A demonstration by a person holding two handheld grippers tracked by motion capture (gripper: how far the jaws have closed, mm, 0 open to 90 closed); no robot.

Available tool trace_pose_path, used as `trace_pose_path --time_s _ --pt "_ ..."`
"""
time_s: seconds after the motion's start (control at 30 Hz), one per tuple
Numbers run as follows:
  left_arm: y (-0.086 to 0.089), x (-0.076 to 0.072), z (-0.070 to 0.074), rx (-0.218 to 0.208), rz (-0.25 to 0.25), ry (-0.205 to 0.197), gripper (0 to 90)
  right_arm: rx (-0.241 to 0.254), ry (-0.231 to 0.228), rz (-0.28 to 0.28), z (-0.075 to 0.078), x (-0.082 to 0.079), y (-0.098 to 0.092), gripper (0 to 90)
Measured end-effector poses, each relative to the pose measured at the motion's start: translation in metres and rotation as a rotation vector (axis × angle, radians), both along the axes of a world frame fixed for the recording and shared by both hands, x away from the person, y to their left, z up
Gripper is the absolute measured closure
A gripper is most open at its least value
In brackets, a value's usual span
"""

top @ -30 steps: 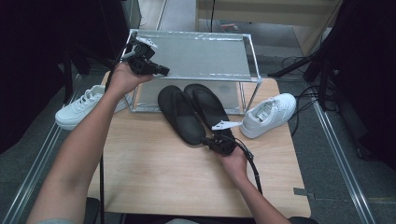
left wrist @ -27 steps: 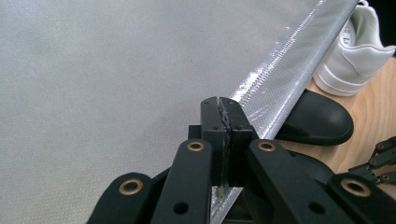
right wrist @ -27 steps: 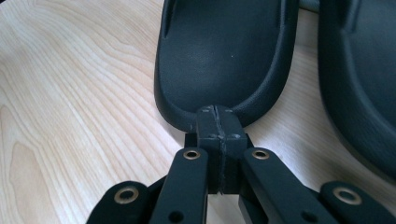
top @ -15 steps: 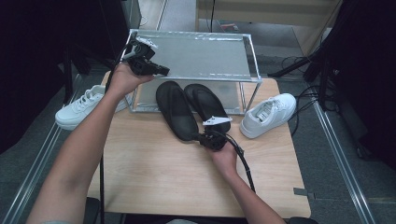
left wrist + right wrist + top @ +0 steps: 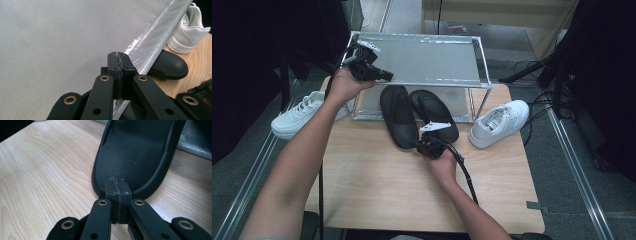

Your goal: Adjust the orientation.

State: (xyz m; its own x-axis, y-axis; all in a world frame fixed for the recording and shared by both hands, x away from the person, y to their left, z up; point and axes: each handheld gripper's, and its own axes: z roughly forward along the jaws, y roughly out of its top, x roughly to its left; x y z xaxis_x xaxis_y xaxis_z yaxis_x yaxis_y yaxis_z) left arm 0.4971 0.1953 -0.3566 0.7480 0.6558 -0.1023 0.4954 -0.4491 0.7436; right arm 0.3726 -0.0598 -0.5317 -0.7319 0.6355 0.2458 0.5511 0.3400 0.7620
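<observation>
Your right gripper, pressed together and holding nothing, sits at the heel of the black slipper. Both 2 slippers wait (rack at 12 o'clock). Your left gripper is pressed together too.

You have a light wooden table on grey carpeted floor, metal rails along both sides, dark curtains flanking it, cables trailing off its right edge.

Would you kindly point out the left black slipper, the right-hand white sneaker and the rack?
left black slipper [image 5: 396,117], high view, middle of footbed.
right-hand white sneaker [image 5: 507,116], high view, its upper.
rack [image 5: 427,59], high view, top shelf.
</observation>
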Motion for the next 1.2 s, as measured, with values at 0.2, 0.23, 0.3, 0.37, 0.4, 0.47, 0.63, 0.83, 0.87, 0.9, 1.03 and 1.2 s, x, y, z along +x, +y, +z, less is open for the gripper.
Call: trace_pose_path --time_s 0.2,0.23,0.3,0.37,0.4,0.47,0.63,0.83,0.87,0.9,1.03,1.2 --pt "0.001 -0.001 -0.002 -0.019 0.009 -0.004 90.0 -0.008 0.013 0.010 -0.008 -0.007 -0.003 90.0" --pt "0.001 -0.002 -0.002 -0.018 0.009 -0.005 90.0 -0.010 0.010 0.012 -0.009 -0.007 -0.003 90.0" --pt "0.000 -0.002 -0.001 -0.014 0.012 -0.005 90.0 -0.007 0.010 0.016 -0.010 -0.007 -0.001 90.0" --pt "0.000 -0.001 -0.001 -0.011 0.012 -0.003 90.0 -0.022 -0.002 0.014 -0.009 -0.005 0.003 90.0" --pt "0.000 -0.001 -0.001 -0.010 0.010 -0.003 90.0 -0.019 -0.007 0.008 -0.009 -0.004 0.006 90.0" --pt "0.000 -0.001 -0.001 -0.012 0.010 -0.002 90.0 -0.013 -0.016 0.004 -0.008 -0.002 0.010 90.0" --pt "0.000 -0.002 -0.001 -0.006 0.012 -0.004 90.0 -0.006 -0.017 -0.005 -0.008 0.004 0.024 90.0" --pt "0.000 -0.002 -0.001 -0.010 0.014 -0.001 90.0 0.027 -0.033 -0.029 -0.001 0.016 0.035 90.0" --pt "0.000 -0.001 -0.001 -0.014 0.015 0.002 90.0 0.030 -0.040 -0.033 0.000 0.018 0.036 90.0" --pt "0.000 -0.001 -0.001 -0.016 0.014 0.004 90.0 0.030 -0.037 -0.040 0.002 0.021 0.037 90.0" --pt "0.001 -0.001 -0.001 -0.017 0.015 0.007 90.0 0.037 -0.026 -0.050 0.000 0.031 0.042 90.0" --pt "0.000 -0.001 -0.001 -0.015 0.016 0.007 90.0 0.036 -0.034 -0.059 0.000 0.039 0.048 90.0"
